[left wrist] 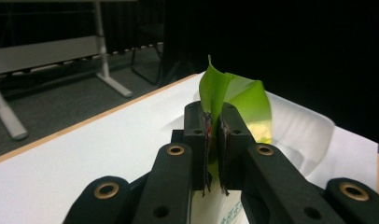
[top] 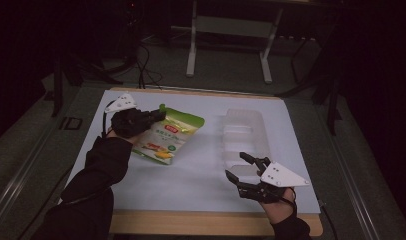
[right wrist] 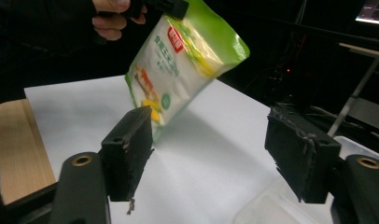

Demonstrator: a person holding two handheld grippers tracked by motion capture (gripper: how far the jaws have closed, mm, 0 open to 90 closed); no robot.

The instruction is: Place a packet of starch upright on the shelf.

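Observation:
A green and white snack bag (top: pixel 168 135) hangs tilted above the white mat, its lower corner close to the sheet. My left gripper (top: pixel 158 115) is shut on the bag's green top edge (left wrist: pixel 234 93), which stands up pinched between the pads (left wrist: pixel 214 126). In the right gripper view the bag (right wrist: pixel 178 60) hangs at the upper left from the other hand. My right gripper (top: pixel 235 165) is open, nothing between its jaws (right wrist: pixel 208 149), and hovers at the near end of a clear plastic tray (top: pixel 243 125).
A white mat (top: pixel 191 180) covers the wooden table (top: pixel 191 223). The clear tray (left wrist: pixel 299 130) lies just beyond the held bag. A desk frame with white legs (top: pixel 191 50) stands on the floor behind the table. Cables trail on the dark floor.

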